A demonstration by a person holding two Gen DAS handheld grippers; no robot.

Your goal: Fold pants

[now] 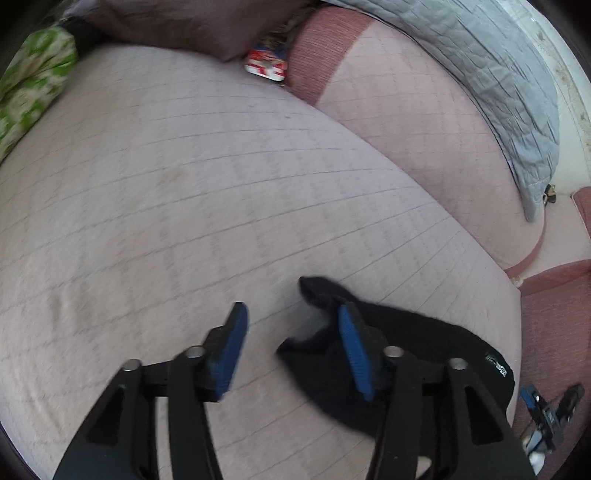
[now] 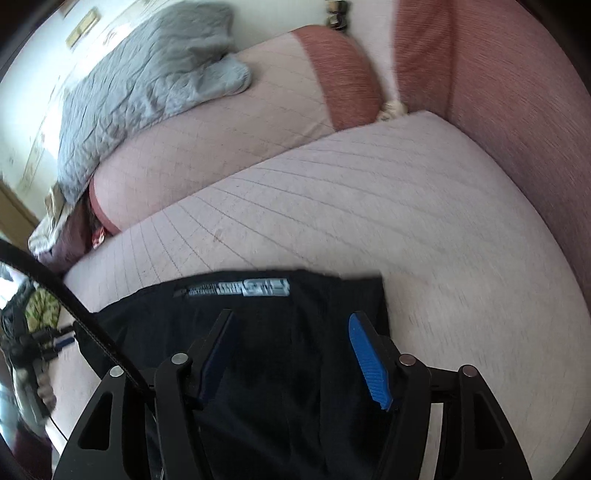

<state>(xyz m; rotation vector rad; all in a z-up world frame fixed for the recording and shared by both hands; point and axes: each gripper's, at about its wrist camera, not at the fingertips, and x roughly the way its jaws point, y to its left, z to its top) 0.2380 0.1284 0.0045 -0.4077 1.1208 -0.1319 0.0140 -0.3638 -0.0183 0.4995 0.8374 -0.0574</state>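
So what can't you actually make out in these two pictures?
- Black pants: lower part cut off by the right view's bottom edge and hidden behind the tongs.
- Pants label, left view: too small and blurred to read.
- Red-and-white packet, left view: tucked under a pillow; unidentifiable.

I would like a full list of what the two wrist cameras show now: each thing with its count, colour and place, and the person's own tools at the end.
pants: one, black, lying on the seat cushion, with a pale zipper at the far edge
seat cushion: one, pale pink, quilted, under the pants
back cushion: one, pale pink with a red-brown end, behind the seat
blanket: one, grey, quilted, on top of the back cushion
green patterned cloth: one, green and white, far left corner
small packet: one, red and white, in the gap behind the seat
left tool: one, black with blue pads, open, beside a pants corner
right tool: one, black with blue pads, open above the pants
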